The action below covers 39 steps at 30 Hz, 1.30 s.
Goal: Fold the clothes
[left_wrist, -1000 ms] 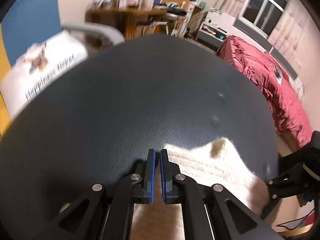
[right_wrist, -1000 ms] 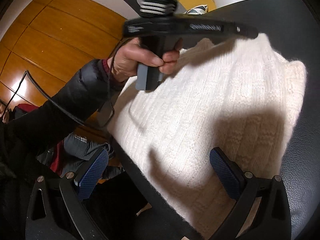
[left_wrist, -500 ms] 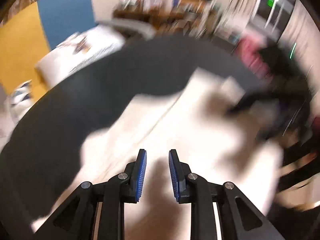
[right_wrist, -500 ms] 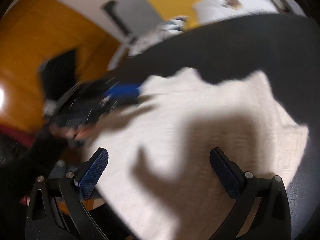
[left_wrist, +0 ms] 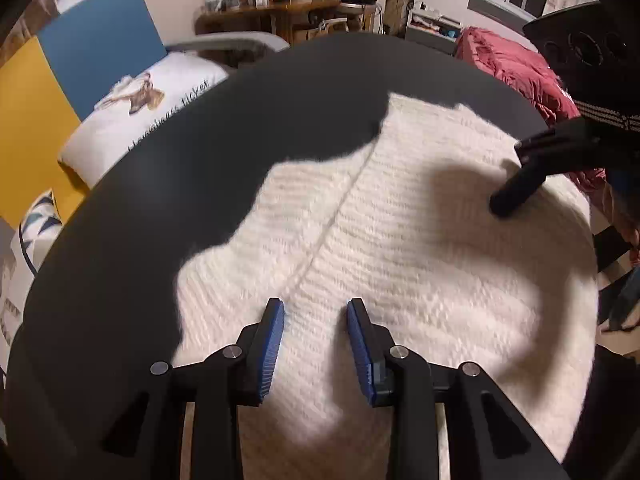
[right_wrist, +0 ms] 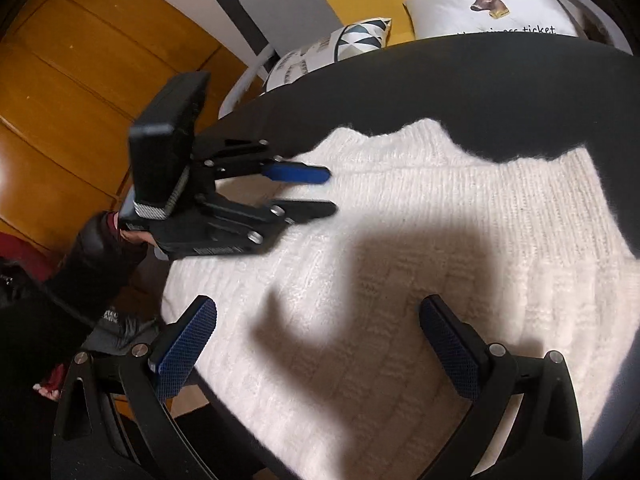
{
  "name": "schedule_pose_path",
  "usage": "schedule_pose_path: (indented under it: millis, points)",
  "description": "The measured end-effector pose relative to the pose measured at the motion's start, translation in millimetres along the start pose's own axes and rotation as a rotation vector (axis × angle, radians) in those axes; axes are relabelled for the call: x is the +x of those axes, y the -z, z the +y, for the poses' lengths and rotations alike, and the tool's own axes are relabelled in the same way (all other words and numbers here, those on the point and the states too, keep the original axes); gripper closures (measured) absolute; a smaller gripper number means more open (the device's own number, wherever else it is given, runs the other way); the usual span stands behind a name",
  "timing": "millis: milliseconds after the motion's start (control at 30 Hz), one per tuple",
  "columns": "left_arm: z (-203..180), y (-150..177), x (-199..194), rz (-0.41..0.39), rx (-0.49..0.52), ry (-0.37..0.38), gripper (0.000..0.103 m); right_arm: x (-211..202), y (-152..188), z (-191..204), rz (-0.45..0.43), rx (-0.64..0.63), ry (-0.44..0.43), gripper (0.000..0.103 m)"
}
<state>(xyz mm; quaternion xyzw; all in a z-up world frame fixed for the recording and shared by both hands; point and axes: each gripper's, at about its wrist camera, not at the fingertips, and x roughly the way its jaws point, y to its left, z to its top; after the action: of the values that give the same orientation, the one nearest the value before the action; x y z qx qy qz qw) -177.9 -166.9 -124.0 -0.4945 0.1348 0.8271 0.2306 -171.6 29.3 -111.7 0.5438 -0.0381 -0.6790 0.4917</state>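
A cream knitted sweater (left_wrist: 400,248) lies spread flat on the round dark surface (left_wrist: 160,184), and both tools are over it. The left hand-held gripper (left_wrist: 316,344) hovers low with its blue pads parted and nothing between them, lined up on the seam that runs away across the knit. From the other side you can see the same tool side-on near the sweater's edge, fingers (right_wrist: 296,173) apart.

The right hand-held gripper (right_wrist: 320,344) is spread wide, also empty, hanging above the broad middle of the cloth; a big shadow falls right under it.

Why so? My read: open jaws poised over fabric suit either reaching for an edge to fold, or letting go after laying a fold down. The sweater's far edge is uneven, and whether there are layers underneath I can't tell, so it fits both.

Containers: no basket or box for clothes in view. Cushions (right_wrist: 496,4) sit on the seat beyond the surface, a red bedspread (left_wrist: 512,64) further off.
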Motion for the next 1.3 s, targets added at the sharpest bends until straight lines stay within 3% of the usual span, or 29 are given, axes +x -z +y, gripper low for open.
schedule_pose_path:
  millis: [33,67,133,333,500,633,733,800,833,900,1033,1133,1167,1200,1300]
  points:
    - [1,0,1,-0.001,-0.018,0.010,0.076,-1,0,0,-0.008,0.005,-0.001,0.000]
    - [1,1,1,-0.017,-0.026,0.017,0.096,-2,1,0,-0.016,0.010,-0.001,0.000]
    - [1,3,0,-0.043,-0.034,0.015,0.098,-5,2,1,-0.033,0.019,-0.002,0.000]
    - [7,-5,4,-0.066,-0.126,-0.071,0.099,-7,3,8,-0.059,0.019,-0.004,0.000]
    - [18,3,-18,-0.070,-0.238,-0.050,0.087,3,2,26,-0.028,-0.028,-0.010,0.000]
    - [52,47,-66,-0.134,-0.407,-0.051,0.085,11,2,40,-0.003,-0.067,-0.015,0.000]
    - [73,89,-90,-0.135,-0.505,-0.067,0.082,17,1,51,0.016,-0.095,-0.019,0.000]
    - [82,114,-96,-0.090,-0.553,-0.124,0.082,21,1,59,0.028,-0.114,-0.022,0.000]
    - [82,122,-96,-0.081,-0.568,-0.115,0.082,23,1,62,0.035,-0.124,-0.023,0.000]
    - [80,130,-95,-0.071,-0.568,-0.084,0.078,32,-2,69,0.052,-0.130,-0.019,0.000]
    - [60,114,-84,-0.038,-0.453,-0.072,0.074,48,-8,70,0.072,-0.106,-0.007,0.000]
    - [44,101,-65,0.023,-0.360,-0.140,0.074,51,-12,70,0.080,-0.099,0.000,0.000]
    - [40,99,-61,0.020,-0.334,-0.166,0.079,53,-13,70,0.082,-0.097,0.003,0.000]
    - [36,96,-58,0.016,-0.311,-0.189,0.093,54,-14,70,0.085,-0.095,0.005,0.000]
    - [37,101,-60,-0.022,-0.359,-0.214,0.101,55,-17,71,0.074,-0.087,0.014,0.000]
